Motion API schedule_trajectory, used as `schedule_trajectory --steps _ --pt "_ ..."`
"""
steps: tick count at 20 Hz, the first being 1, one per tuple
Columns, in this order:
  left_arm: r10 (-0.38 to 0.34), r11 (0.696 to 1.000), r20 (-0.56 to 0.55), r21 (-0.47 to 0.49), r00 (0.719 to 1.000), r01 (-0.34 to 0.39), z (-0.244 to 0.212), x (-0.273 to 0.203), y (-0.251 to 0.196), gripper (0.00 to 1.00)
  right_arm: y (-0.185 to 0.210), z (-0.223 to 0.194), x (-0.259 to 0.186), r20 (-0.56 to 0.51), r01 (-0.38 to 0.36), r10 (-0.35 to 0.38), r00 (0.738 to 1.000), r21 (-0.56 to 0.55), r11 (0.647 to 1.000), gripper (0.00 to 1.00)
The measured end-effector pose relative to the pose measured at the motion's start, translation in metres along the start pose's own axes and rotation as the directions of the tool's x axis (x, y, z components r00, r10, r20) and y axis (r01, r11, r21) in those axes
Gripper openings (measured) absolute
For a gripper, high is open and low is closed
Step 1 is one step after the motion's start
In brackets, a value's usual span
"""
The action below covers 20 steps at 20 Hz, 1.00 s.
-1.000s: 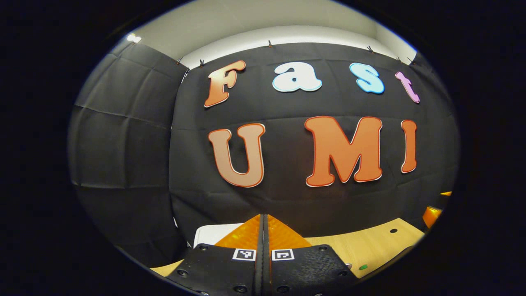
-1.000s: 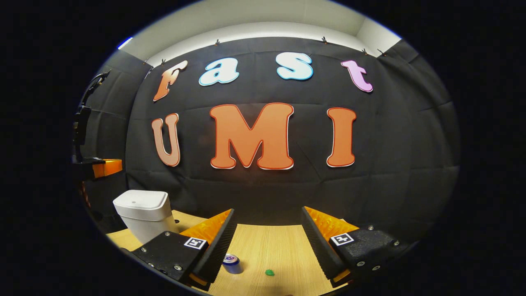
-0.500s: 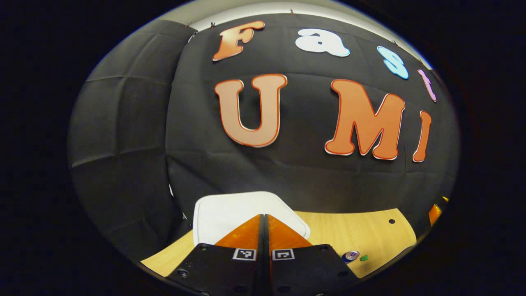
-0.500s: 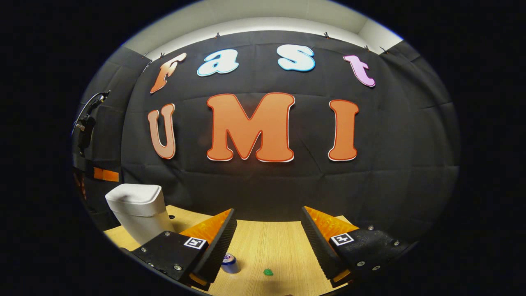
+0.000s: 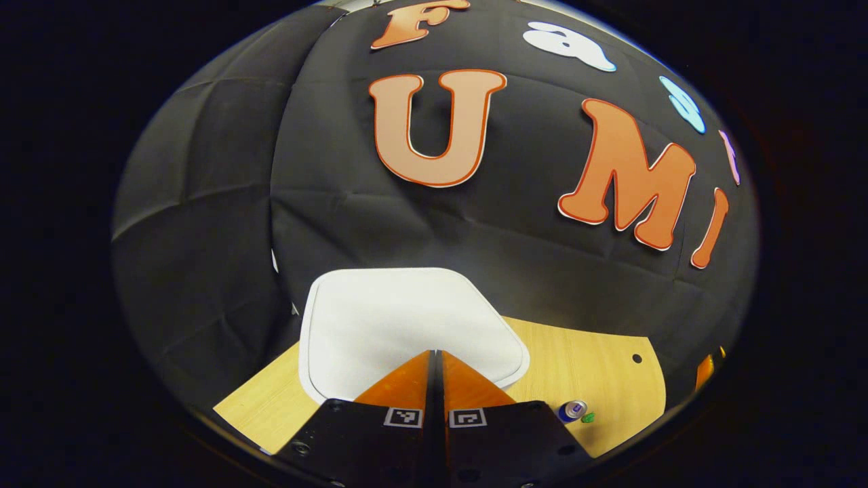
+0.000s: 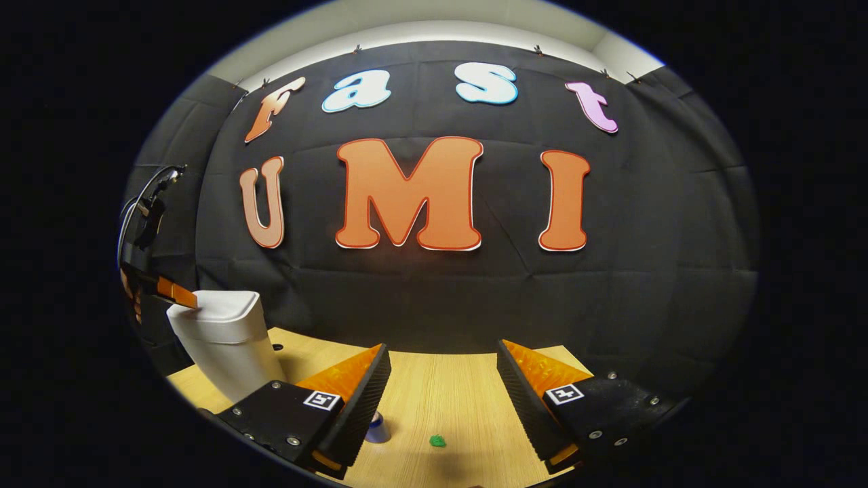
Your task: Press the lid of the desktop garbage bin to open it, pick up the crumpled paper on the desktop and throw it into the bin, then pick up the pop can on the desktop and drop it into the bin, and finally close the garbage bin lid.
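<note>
The left gripper (image 5: 436,359), fingers pressed together, has dropped onto the white bin lid (image 5: 407,318) at bottom middle. Pressing should pop it open. The right gripper (image 6: 441,379) waits spread above the pop can (image 6: 375,428).

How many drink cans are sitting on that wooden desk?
1. The pop can stands on the desk right of the white bin, beside a small green scrap. In the right gripper view it peeks out behind a finger. Others may be hidden.
</note>
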<state>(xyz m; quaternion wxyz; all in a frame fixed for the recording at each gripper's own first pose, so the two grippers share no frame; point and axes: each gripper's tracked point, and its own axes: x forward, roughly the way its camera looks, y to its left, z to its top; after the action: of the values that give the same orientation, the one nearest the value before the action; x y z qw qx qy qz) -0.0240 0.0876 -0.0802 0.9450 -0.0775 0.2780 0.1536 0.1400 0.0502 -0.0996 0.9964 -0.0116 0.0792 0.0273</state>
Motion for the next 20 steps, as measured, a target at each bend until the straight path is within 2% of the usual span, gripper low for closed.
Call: schedule_trajectory --steps 3,5,8,10,11,15,20 --pt "-0.002 1.0 -0.025 0.017 1.0 0.003 -0.002 0.002 0.002 0.0 -0.002 -0.004 0.0 -0.007 0.002 -0.002 1.0 -0.003 1.0 0.94" --pt "-0.006 1.0 -0.064 -0.006 0.998 0.006 -0.007 -0.003 0.003 0.0 -0.002 -0.006 0.0 -0.012 0.0 0.0 1.0 -0.001 1.0 0.94" --pt "-0.023 0.995 -0.101 -0.095 0.995 0.013 -0.009 -0.008 -0.012 0.0 0.0 -0.008 -0.001 -0.016 -0.008 0.008 1.0 0.002 1.0 0.94" --pt "-0.021 0.997 -0.098 -0.077 0.995 0.013 -0.004 -0.01 -0.016 0.0 -0.001 -0.008 -0.001 -0.015 -0.008 0.008 1.0 0.006 1.0 0.94" --pt "-0.03 0.998 -0.074 -0.052 0.997 0.026 -0.001 -0.011 -0.019 0.0 0.0 -0.008 -0.001 -0.017 -0.012 0.012 1.0 0.012 1.0 0.94" --pt "-0.001 1.0 0.076 -0.004 0.997 0.002 0.027 -0.031 -0.017 0.0 -0.003 -0.011 0.0 -0.027 -0.011 0.012 1.0 0.012 1.0 0.94" --pt "0.058 0.997 0.307 0.038 0.95 -0.073 0.072 -0.07 -0.017 0.0 -0.003 -0.02 0.001 -0.039 -0.019 0.019 0.999 0.007 1.0 0.94"
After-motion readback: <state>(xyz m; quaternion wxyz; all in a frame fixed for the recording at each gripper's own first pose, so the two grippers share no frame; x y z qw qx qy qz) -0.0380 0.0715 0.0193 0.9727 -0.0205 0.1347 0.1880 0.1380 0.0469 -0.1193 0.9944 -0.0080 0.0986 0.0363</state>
